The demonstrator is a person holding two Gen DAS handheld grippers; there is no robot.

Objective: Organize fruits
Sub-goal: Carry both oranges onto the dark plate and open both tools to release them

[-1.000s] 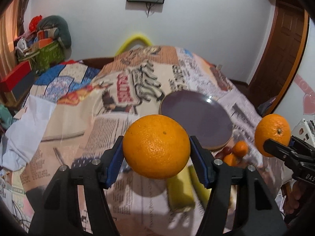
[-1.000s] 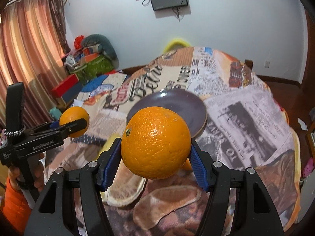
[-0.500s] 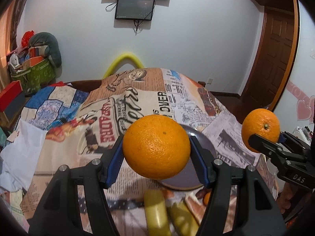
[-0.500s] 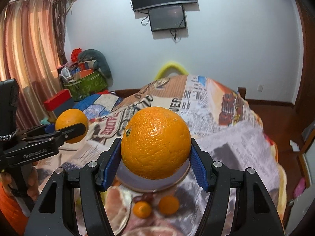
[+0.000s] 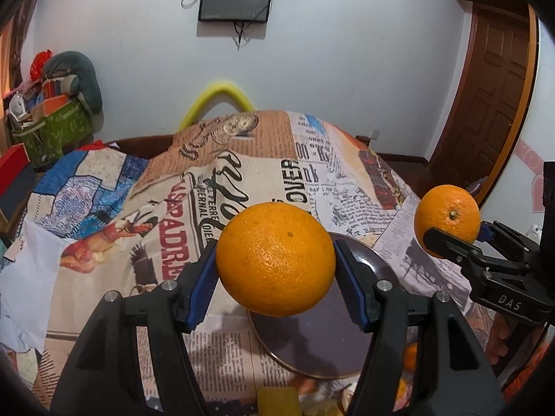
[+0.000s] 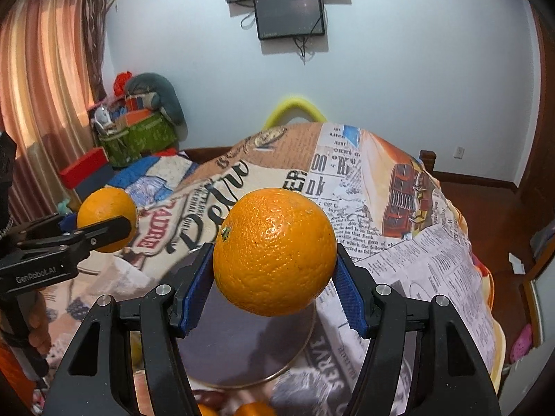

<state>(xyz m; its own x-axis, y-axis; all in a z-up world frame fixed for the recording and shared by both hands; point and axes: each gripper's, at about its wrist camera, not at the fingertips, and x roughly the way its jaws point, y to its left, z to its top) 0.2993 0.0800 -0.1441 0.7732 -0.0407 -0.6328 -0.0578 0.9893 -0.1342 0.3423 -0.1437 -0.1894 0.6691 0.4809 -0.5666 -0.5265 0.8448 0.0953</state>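
- The left gripper (image 5: 275, 260) is clamped on a big orange (image 5: 275, 259), blue pads pressed to its two sides, the fruit held up in the air.
- Under and behind that orange lies the dark plate (image 5: 312, 343) on the surface (image 5: 222, 346), which is covered in a newspaper-print cloth (image 5: 242, 173).
- Over on the right of the left wrist view, the right gripper (image 5: 447, 228) grips a second orange (image 5: 447, 220), stem end facing the camera (a small brown dot in the middle).
- Switch to the right wrist view: the right gripper (image 6: 274, 253) squeezes its orange (image 6: 274, 251) between the blue pads, green stem nub on the left side of the fruit.
- The plate (image 6: 242, 346) sits right below it, nothing resting on the part that shows.
- At the left of this view the left gripper (image 6: 104, 222) carries its orange (image 6: 107, 218), off to the side of the plate and raised above the cloth.
- Down at the bottom edge, small orange fruits (image 6: 256, 409) and something dark red (image 6: 208, 397) lie just in front of the plate, partly cut off.
- In the left wrist view, a yellow fruit (image 5: 277, 400) peeks in at the bottom edge (too cropped to name for sure).
- Far wall: a dark screen (image 6: 289, 14) hangs up high.
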